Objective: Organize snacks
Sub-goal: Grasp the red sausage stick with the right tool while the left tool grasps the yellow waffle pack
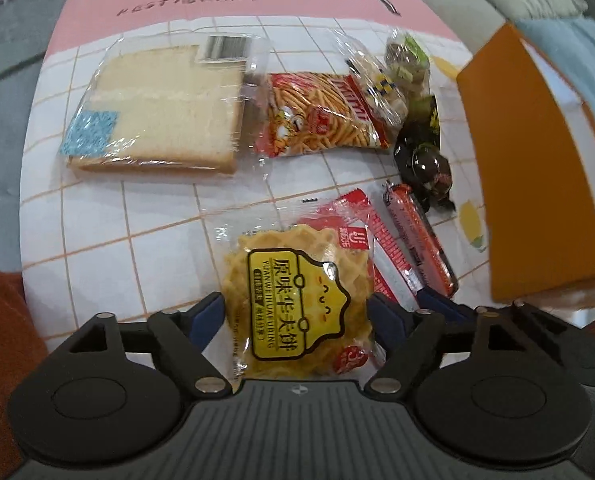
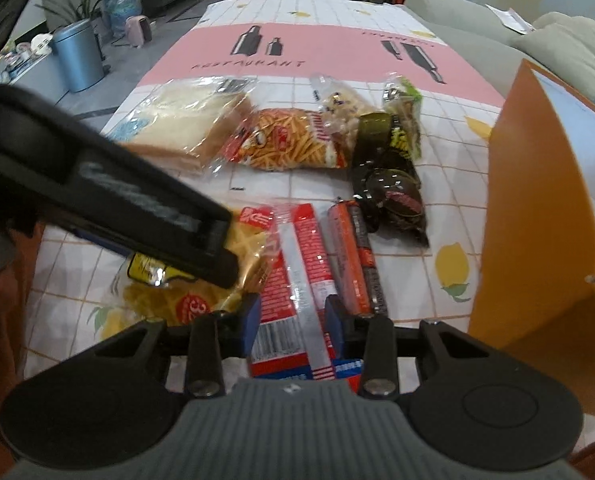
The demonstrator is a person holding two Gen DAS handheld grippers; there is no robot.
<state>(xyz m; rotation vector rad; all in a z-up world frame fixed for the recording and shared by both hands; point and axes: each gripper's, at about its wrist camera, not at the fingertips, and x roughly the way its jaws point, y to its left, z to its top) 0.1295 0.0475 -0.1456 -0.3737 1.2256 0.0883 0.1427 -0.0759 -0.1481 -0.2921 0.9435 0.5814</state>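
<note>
The left gripper (image 1: 295, 312) stands spread wide around a yellow waffle-cake packet (image 1: 297, 304), its pads clear of the wrapper. Just beside it, the right gripper (image 2: 293, 314) has its blue pads against both edges of a long red snack packet (image 2: 297, 280), pinching it flat on the desk (image 1: 137, 220). A sausage stick (image 2: 355, 256) lies next to that packet. Farther off lie wrapped sandwich bread (image 1: 161, 120) and a bag of fried sticks (image 1: 321, 116), with an orange box (image 1: 537, 168) at the right.

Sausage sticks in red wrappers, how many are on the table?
1: the sausage stick lies right of the red flat packet, near the dark candy bag. Others may be hidden under packets.
</note>
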